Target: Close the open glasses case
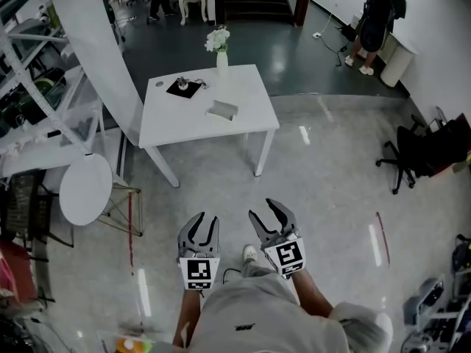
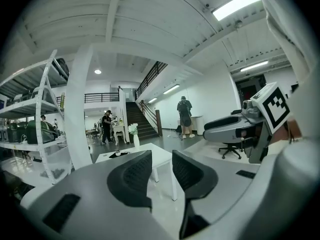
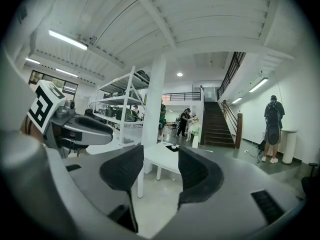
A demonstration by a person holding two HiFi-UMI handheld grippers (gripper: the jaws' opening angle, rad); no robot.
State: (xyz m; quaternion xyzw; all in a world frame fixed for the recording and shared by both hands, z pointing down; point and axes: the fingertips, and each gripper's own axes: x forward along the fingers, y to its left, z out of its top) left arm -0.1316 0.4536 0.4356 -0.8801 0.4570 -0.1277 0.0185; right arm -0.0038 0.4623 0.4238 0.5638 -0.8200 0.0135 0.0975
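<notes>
The left gripper (image 1: 204, 225) and right gripper (image 1: 268, 216) are hovering well short of the white surface (image 1: 246, 87), jaws partly apart and gripping nothing. What looks like the glasses case (image 1: 222, 109) is lying near the surface's middle.

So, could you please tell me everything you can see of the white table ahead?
The white table is rectangular, with a flat, smooth-looking top on slim white legs, standing level on the glossy grey floor. On it rest a vase of white flowers at the far edge, a black mat and a pale glasses case nearer the middle. The table stands well ahead of the left gripper and right gripper, both open and touching nothing.
</notes>
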